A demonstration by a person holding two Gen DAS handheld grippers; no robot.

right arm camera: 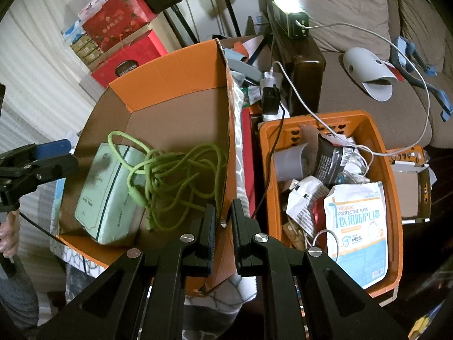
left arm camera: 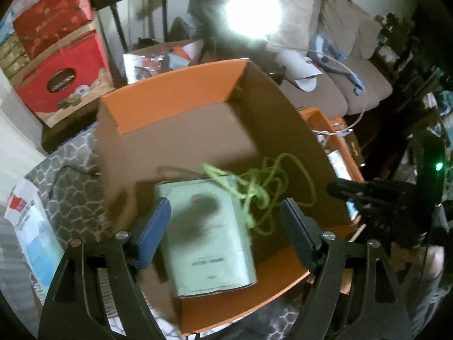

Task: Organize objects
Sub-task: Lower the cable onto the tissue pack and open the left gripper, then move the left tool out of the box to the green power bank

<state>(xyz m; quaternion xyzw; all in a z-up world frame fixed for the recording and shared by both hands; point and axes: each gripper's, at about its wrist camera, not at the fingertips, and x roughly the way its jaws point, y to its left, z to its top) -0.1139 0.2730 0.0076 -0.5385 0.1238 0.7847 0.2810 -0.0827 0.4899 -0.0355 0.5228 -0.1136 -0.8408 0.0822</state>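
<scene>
In the left wrist view, my left gripper (left arm camera: 223, 232) hangs over the orange cardboard box (left arm camera: 175, 96), its jaws released and spread wide on either side of the pale green tissue pack (left arm camera: 206, 232), whose blur prevents me from judging whether the left pad brushes it. The pack lies flat on the box floor near the front wall, with the green cord (left arm camera: 263, 189) heaped loosely across its upper right corner; I judge the pack as deposited here, since nothing grips it. This view is smeared, so the print on the pack is unreadable, and a lamp's glare washes out the area behind the box. At the right edge my other gripper shows only as a dark shape. In the right wrist view, my right gripper (right arm camera: 223, 226) has its jaws clenched on the box's right side wall (right arm camera: 229, 130), one pad inside and one outside; I judge this grip steadies the box while items are loaded. The left gripper (right arm camera: 48, 155) enters from the left edge, above the pack. Beside the box sits an orange plastic basket (right arm camera: 393, 198) crowded with packets, including a mask packet (right arm camera: 356, 226); its lower contents are buried and indistinct. The surface under the box is mostly hidden.
</scene>
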